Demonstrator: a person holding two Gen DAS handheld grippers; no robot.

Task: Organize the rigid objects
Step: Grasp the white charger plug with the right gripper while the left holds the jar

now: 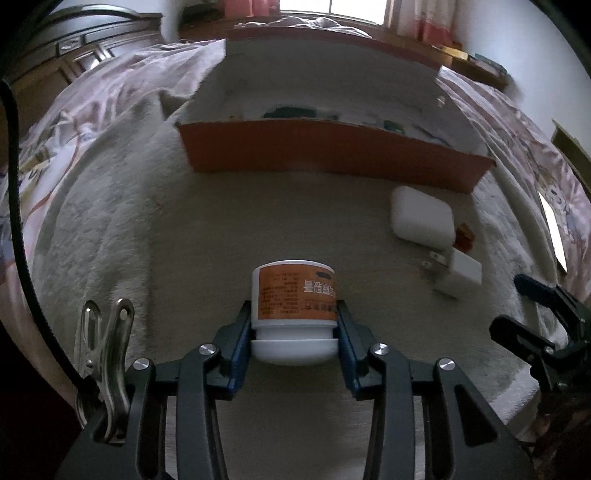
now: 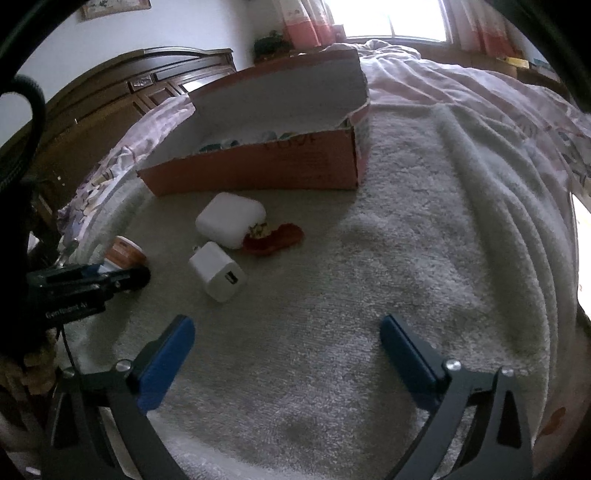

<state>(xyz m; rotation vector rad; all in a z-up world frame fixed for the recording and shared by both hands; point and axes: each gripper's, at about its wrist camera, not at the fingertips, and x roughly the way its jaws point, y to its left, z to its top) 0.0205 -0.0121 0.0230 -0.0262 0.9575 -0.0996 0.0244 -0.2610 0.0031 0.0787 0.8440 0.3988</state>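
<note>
We see a bed covered by a fuzzy white blanket [image 2: 369, 266], with pink patterned bedding [image 2: 480, 96] bunched around it. Dark wooden headboard [image 2: 110, 96] sits at the left in the right wrist view; a bright window [image 2: 399, 18] with pink curtains [image 2: 306, 22] is at the far end of the room.

The left hand-held gripper [image 1: 294, 325] is clamped on a white jar [image 1: 293, 314] with an orange label; the jar is inverted, lid toward the camera, its other end on or near the blanket, contact unclear. A metal clip [image 1: 107, 354] is fixed to the gripper body at left.

The right hand-held gripper [image 2: 286, 332] hovers wide apart over bare blanket, gripping nothing.

An orange cardboard box [image 2: 258, 170], open with white inside, sits further up the blanket; small items lie inside, too blurred to name. In front of it lie a white rounded case [image 2: 231, 219], a white charger plug [image 2: 218, 271] just beside it, and a small red object [image 2: 273, 238] touching the case.
</note>
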